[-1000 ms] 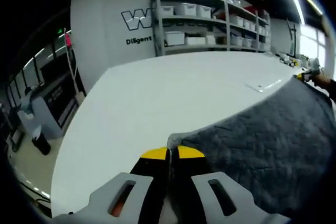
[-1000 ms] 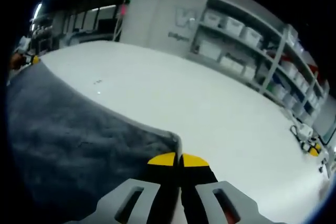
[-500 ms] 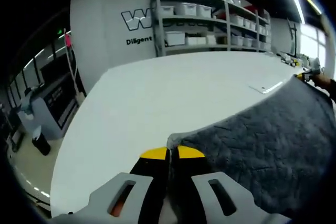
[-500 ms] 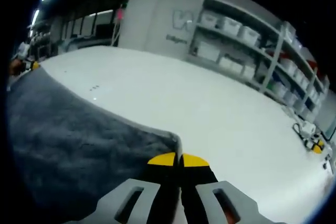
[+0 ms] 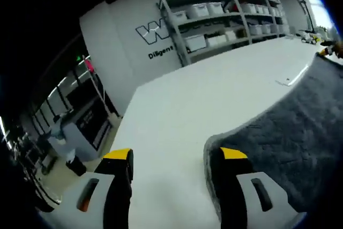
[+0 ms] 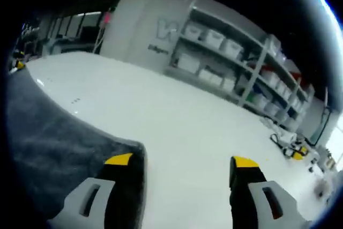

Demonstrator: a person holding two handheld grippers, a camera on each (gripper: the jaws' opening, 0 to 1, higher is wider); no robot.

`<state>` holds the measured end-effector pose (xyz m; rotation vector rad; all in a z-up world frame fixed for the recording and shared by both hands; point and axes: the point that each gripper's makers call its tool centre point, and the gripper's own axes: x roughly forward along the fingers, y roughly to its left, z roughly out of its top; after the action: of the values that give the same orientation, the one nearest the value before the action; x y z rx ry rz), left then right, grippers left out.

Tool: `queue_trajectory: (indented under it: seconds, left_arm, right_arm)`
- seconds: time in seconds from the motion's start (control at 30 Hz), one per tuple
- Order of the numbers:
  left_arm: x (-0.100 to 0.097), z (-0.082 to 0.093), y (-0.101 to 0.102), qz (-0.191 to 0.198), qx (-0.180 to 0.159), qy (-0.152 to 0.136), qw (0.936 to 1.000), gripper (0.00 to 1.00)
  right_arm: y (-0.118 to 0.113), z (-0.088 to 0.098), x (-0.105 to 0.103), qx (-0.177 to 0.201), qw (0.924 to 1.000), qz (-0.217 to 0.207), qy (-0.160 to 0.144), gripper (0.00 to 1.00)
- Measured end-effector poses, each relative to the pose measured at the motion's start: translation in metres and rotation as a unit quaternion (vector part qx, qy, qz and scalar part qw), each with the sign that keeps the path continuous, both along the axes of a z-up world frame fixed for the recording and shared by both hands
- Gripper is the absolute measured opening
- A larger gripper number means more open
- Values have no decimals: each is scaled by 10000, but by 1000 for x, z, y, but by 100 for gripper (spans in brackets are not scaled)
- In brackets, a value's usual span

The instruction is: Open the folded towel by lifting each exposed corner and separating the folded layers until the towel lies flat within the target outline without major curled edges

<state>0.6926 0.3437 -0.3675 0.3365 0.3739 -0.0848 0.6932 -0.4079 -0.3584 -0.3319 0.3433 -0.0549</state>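
Observation:
The dark grey quilted towel lies spread on the white table, filling the lower right of the left gripper view. Its near corner rests beside the right fingertip of my left gripper, which stands open with bare table between its jaws. In the right gripper view the towel covers the lower left, its corner by the left fingertip of my right gripper, also open and holding nothing. At the towel's far end the other gripper shows as a small yellow tip.
Grey shelving with white bins stands along the back wall behind the table. Small tools and cables lie at the table's far right edge. A machine and a dark bin stand on the floor beyond the table's left edge.
Both grippers were shut on the towel's corners; both have now opened and let the corners go. The towel lies on the table. Both views have tilted slightly.

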Motion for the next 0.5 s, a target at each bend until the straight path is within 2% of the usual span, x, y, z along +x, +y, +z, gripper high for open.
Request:
queue_trajectory:
  seconds: [0.07, 0.1, 0.13, 0.17, 0.27, 0.37, 0.43, 0.5]
  left_arm:
    - [-9, 6, -9, -101, -159, -12, 9998, 66]
    - [-12, 8, -14, -167, -393, -15, 9991, 70]
    - [-16, 13, -21, -277, -653, -57, 9975, 75]
    - [-13, 20, -23, -362, -890, -107, 9953, 83]
    - [-27, 32, -35, -557, -1202, -159, 9911, 100]
    - [-45, 44, -35, -552, -1079, -125, 9926, 100]
    - [-55, 60, -31, -525, -997, -335, 9931, 100]
    - [-68, 71, -28, -504, -1012, -395, 9928, 100]
  right_arm:
    - [-1, 12, -8, 55, 9999, -19, -121, 94]
    - [-2, 20, -12, 107, 9996, -95, -251, 99]
    - [-6, 25, -20, 146, 9993, -242, -258, 100]
    - [-5, 29, -23, 159, 9993, -186, -272, 100]
    - [3, 48, -40, 550, 9975, -17, -451, 100]
    - [7, 66, -60, 662, 9961, 100, -573, 100]
    - [9, 77, -73, 762, 9951, 164, -614, 100]
    - [12, 86, -86, 830, 9942, 261, -632, 100]
